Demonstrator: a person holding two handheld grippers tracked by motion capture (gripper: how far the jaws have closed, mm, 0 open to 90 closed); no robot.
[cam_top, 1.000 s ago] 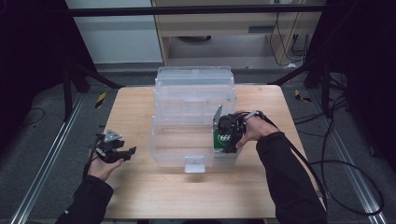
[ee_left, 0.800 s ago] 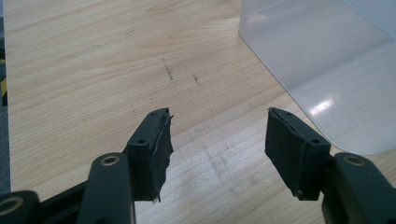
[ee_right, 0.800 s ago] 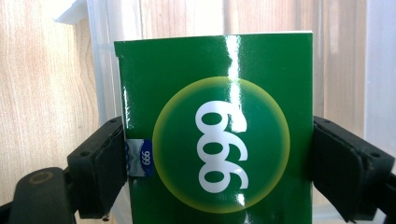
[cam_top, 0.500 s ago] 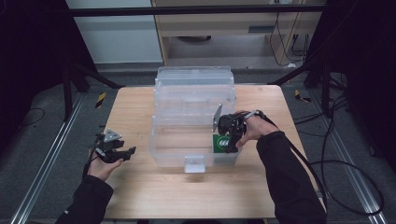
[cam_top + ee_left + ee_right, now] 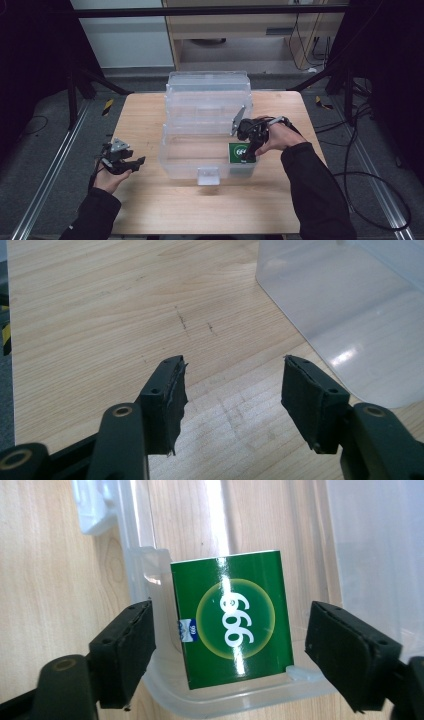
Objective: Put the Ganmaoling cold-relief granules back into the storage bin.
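A green carton marked "999" [image 5: 240,151] [image 5: 232,595] lies flat in the front right corner of a clear plastic bin [image 5: 190,167] [image 5: 150,560]. My right gripper [image 5: 249,150] [image 5: 232,625] points down over it. Its jaws have just been closing a little and stand on either side of the carton, with a gap at each pad. My left gripper [image 5: 134,162] [image 5: 232,375] rests low at the table's left side. Its jaws have also just been closing slightly, stand wide, and have only bare wood between them.
The bin's clear lid [image 5: 207,82] is folded open behind it, toward the far table edge. A latch tab [image 5: 208,175] juts from the bin's front wall. The bin's rounded corner [image 5: 350,315] lies ahead of the left gripper. Cables trail off the table's right side.
My right hand has sunk slightly over the bin's front right corner, bringing the jaws down around the green carton. The left hand has stayed put.
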